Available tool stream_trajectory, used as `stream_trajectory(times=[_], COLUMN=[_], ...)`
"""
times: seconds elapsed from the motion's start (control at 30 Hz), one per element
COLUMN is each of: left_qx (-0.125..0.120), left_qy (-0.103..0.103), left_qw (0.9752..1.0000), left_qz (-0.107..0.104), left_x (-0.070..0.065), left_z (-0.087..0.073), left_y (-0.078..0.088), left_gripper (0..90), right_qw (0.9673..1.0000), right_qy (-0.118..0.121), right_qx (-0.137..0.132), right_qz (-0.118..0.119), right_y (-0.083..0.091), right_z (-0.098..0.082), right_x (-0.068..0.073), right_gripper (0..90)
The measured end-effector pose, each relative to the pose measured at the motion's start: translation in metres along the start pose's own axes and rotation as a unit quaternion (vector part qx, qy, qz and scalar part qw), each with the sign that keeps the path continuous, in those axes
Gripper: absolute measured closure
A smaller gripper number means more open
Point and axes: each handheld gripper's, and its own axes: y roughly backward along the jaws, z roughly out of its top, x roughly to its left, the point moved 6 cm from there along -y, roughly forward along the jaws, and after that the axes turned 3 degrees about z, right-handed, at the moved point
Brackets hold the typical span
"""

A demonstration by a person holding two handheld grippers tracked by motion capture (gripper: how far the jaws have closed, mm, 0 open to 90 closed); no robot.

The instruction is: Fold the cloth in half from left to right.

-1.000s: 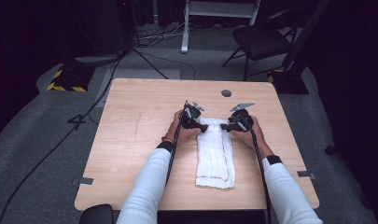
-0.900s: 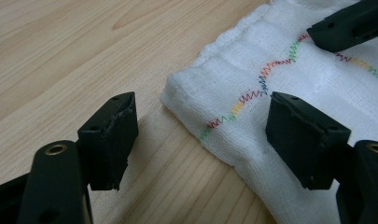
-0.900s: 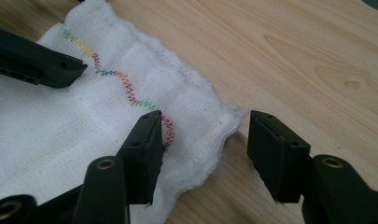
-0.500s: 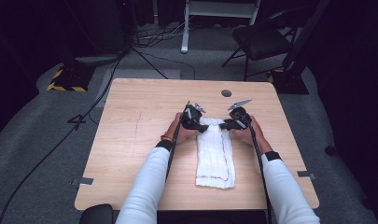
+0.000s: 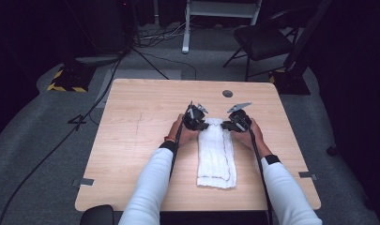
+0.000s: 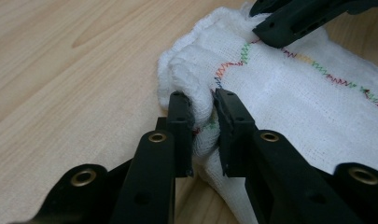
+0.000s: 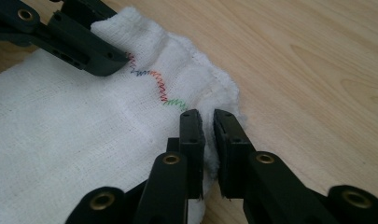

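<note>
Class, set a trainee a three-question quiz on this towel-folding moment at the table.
1. True or false: the left gripper has pinched a corner of the white towel.
2. Where does the right gripper grip the towel: A) the far corner, B) the near edge, C) the middle?
3. What runs along the towel's hem?

Key:
1. True; its jaws have just been closing, with cloth bunched between them.
2. A.
3. Multicoloured zigzag stitching.

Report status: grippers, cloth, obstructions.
Left gripper and right gripper just closed, each pinching a far corner of the white cloth. Cloth flat, folded. Table ahead unobstructed.
</note>
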Motion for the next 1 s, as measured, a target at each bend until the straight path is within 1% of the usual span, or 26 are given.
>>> stream_trajectory(times=[0.13,0.2,0.27,0.3,0.37,0.4,0.47,0.53,0.57,0.67,0.73,0.8,0.87,0.93,1.0], left_qx=[0.001,0.004,0.002,-0.005,-0.010,-0.015,-0.022,-0.028,-0.031,-0.048,-0.053,-0.052,-0.060,-0.070,-0.077], left_qy=[-0.016,-0.021,-0.022,-0.017,-0.015,-0.015,-0.015,-0.025,-0.028,-0.024,-0.029,-0.034,-0.035,-0.035,-0.040], left_qw=[0.9996,0.9993,0.9991,0.9990,0.9988,0.9987,0.9985,0.9979,0.9978,0.9975,0.9969,0.9965,0.9960,0.9954,0.9949], left_qz=[0.022,0.030,0.037,0.041,0.046,0.046,0.048,0.052,0.052,0.046,0.050,0.055,0.056,0.055,0.051], left_x=[0.001,0.001,0.002,0.004,0.007,0.008,0.009,0.010,0.010,0.013,0.014,0.014,0.016,0.017,0.015], left_z=[0.004,0.006,0.007,0.009,0.012,0.014,0.019,0.023,0.026,0.033,0.037,0.041,0.046,0.050,0.052], left_y=[-0.002,-0.003,-0.003,-0.002,0.001,0.003,0.009,0.014,0.017,0.026,0.030,0.034,0.039,0.045,0.049], left_gripper=[78.6,78.9,79.2,79.2,79.5,79.6,79.6,79.5,79.4,79.5,79.5,79.5,79.6,79.6,79.5], right_qw=[0.9998,0.9996,0.9992,0.9991,0.9984,0.9981,0.9971,0.9962,0.9959,0.9946,0.9941,0.9932,0.9916,0.9908,0.9901], right_qy=[0.004,0.013,0.018,0.017,0.014,0.014,0.023,0.028,0.028,0.028,0.024,0.026,0.032,0.033,0.034], right_qx=[-0.010,-0.010,-0.018,-0.022,-0.040,-0.045,-0.053,-0.060,-0.064,-0.078,-0.086,-0.093,-0.103,-0.109,-0.114], right_qz=[-0.015,-0.022,-0.032,-0.033,-0.038,-0.040,-0.049,-0.056,-0.058,-0.062,-0.061,-0.064,-0.071,-0.073,-0.074], right_y=[0.000,0.001,0.004,0.005,0.010,0.012,0.016,0.020,0.023,0.030,0.034,0.038,0.043,0.047,0.051], right_z=[0.001,0.003,0.006,0.008,0.013,0.016,0.020,0.024,0.026,0.031,0.034,0.038,0.043,0.046,0.048], right_x=[-0.003,-0.003,-0.004,-0.004,-0.005,-0.005,-0.005,-0.004,-0.004,-0.005,-0.005,-0.005,-0.004,-0.003,-0.002], right_gripper=[83.6,83.7,83.8,83.9,84.0,84.0,84.1,84.2,84.2,84.2,84.3,84.3,84.3,84.4,84.4])
